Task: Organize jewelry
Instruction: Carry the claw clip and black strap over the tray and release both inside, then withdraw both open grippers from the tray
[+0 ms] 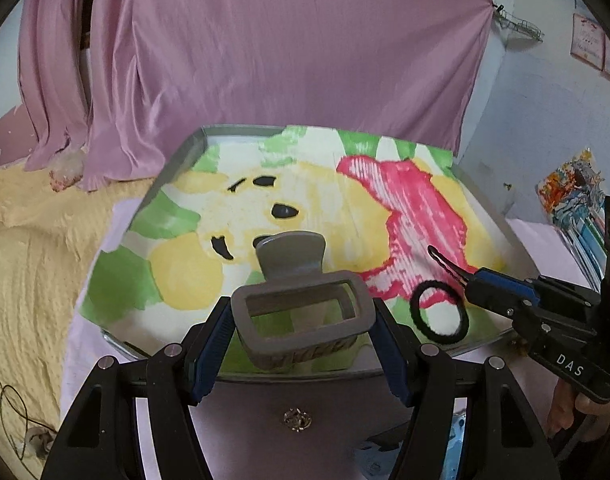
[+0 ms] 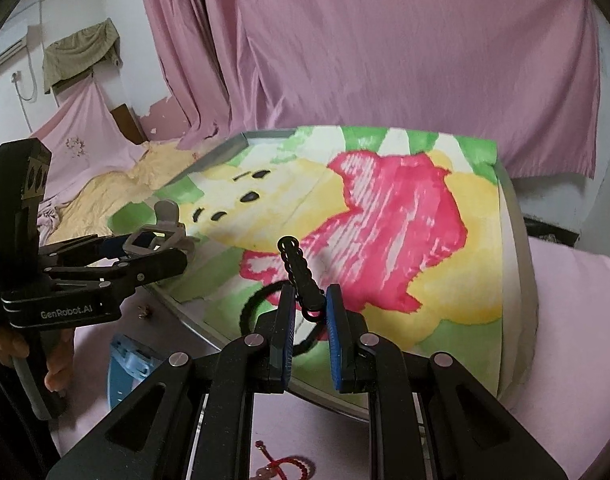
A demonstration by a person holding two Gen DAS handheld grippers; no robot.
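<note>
The grey hair claw clip is sitting clamped in the left claw, its teeth partly hiding below the frame and its handle pointing away over the cartoon cloth. The right claw is pinching a black wavy hairpin, long axis running forward, its rear end hiding between the pads. A black hair tie is lying on the bench beneath, partly covered.
</note>
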